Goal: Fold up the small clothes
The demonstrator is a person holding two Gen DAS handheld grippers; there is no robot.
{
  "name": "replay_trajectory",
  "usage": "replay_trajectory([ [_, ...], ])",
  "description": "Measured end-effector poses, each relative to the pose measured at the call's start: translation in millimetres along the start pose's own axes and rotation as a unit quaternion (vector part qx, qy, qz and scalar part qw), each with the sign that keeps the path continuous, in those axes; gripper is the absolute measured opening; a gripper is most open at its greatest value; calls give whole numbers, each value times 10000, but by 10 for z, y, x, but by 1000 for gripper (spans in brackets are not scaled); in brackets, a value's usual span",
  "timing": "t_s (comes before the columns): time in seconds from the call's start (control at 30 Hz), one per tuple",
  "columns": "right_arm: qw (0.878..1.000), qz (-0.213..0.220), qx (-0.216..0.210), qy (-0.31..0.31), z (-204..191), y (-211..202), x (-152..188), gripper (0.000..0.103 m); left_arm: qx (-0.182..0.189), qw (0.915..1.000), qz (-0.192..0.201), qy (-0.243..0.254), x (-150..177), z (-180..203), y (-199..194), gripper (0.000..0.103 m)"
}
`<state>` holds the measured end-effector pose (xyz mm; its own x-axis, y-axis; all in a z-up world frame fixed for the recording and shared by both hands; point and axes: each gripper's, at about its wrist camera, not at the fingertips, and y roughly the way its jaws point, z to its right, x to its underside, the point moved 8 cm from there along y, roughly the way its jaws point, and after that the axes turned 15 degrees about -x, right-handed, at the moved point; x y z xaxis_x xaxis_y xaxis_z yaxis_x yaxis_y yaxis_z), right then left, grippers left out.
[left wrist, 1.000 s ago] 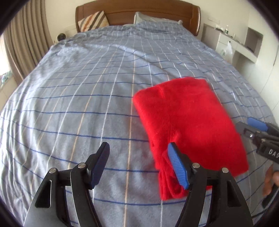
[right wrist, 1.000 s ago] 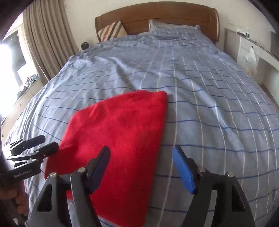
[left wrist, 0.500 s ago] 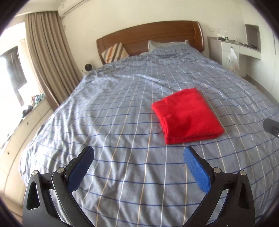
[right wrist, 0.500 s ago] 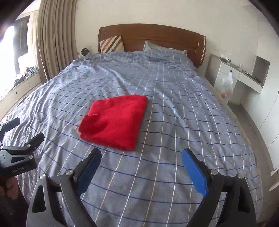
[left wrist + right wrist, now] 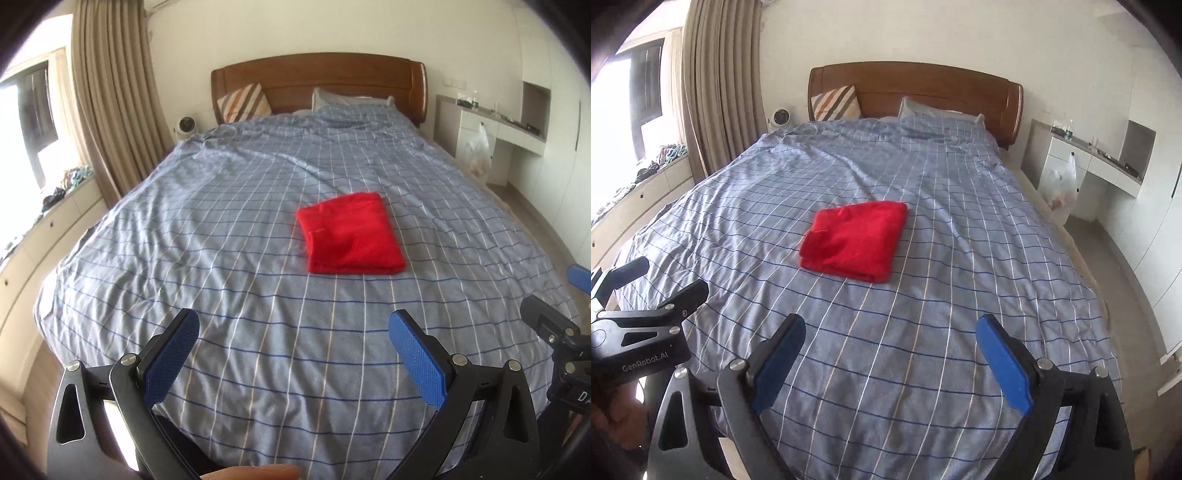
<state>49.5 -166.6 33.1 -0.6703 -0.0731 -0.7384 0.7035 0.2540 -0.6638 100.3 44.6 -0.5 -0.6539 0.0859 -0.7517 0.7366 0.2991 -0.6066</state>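
Our fingers stand spread wide on both tools, with nothing between them: the left gripper (image 5: 293, 341) has just been opening and now gapes over bare bedding, and the right gripper (image 5: 890, 349) is almost as wide and equally empty. A second ago both sat right at the red garment (image 5: 351, 236); now we have pulled back and up, so that it lies well apart from us, out in the middle of the bed (image 5: 229, 258). We read that as a release after the last fold: the cloth sits as a neat, flat, layered rectangle, and this piece looks done. Its long axis runs roughly from the foot of the bed toward the headboard (image 5: 317, 81), slightly slanted. The thick stacked edge faces us at the near end, with a small tuck showing on the left side.
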Motion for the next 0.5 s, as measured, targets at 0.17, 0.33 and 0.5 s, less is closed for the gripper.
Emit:
replay_trajectory([
  [0.17, 9999, 103, 91, 14, 15, -81, 21, 93, -178, 9997, 157, -8, -28, -36, -77, 103],
  [0.33, 9999, 88, 119, 57, 39, -65, 33, 93, -182, 9997, 166, -65, -35, -73, -81, 103],
  [0.5, 9999, 48, 117, 99, 74, -33, 69, 93, -46, 9998, 123, -130, -9, -62, -82, 103],
])
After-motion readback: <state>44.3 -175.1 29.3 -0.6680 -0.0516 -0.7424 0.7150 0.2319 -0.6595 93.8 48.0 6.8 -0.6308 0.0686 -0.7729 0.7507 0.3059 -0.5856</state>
